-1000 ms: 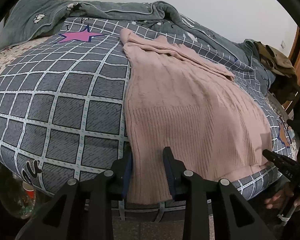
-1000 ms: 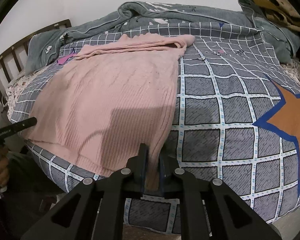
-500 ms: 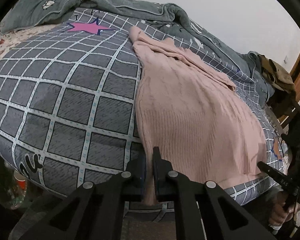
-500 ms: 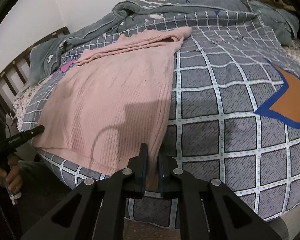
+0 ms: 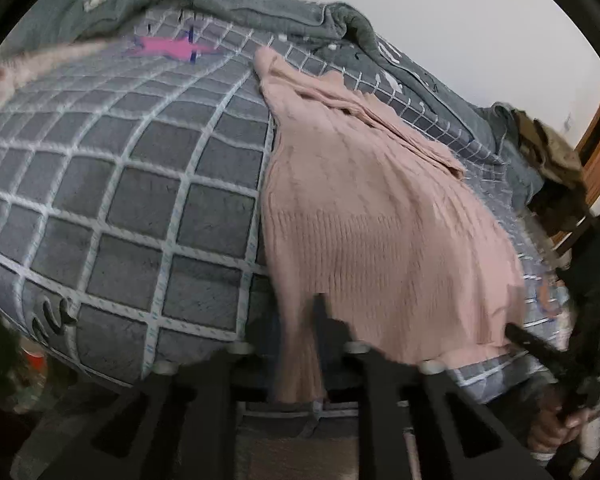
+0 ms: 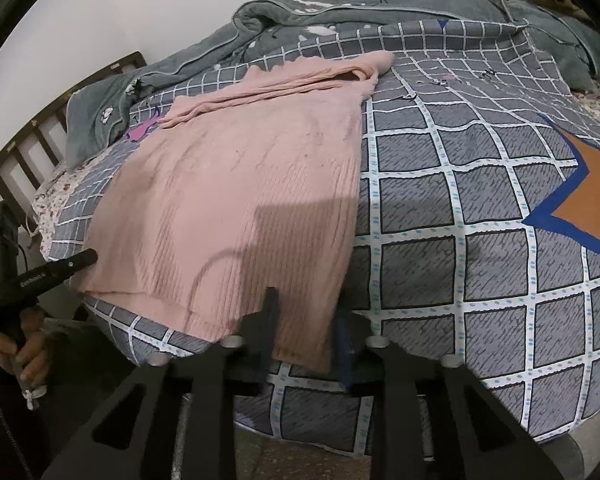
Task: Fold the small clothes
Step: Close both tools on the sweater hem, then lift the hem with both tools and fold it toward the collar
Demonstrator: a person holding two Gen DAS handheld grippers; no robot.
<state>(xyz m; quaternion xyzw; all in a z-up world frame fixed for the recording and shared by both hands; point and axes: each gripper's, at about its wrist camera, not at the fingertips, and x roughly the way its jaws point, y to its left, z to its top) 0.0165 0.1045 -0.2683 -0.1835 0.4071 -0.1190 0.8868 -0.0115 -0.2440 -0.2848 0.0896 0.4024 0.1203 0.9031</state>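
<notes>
Left tool (image 5: pixel 300 344) has just pinched shut on the near hem corner of the pink sweater (image 5: pixel 364 216), where a second ago it stood wide around it — the right tool (image 6: pixel 304 332) clamps the other hem corner. With both corners held, the sweater, spread ahead on the bed (image 6: pixel 480 240), looks ready to fold away from the tools.

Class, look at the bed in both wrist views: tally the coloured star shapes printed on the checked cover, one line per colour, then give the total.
Pink star: 1
Orange star with blue outline: 1
Total: 2 stars on the grey checked cover
</notes>
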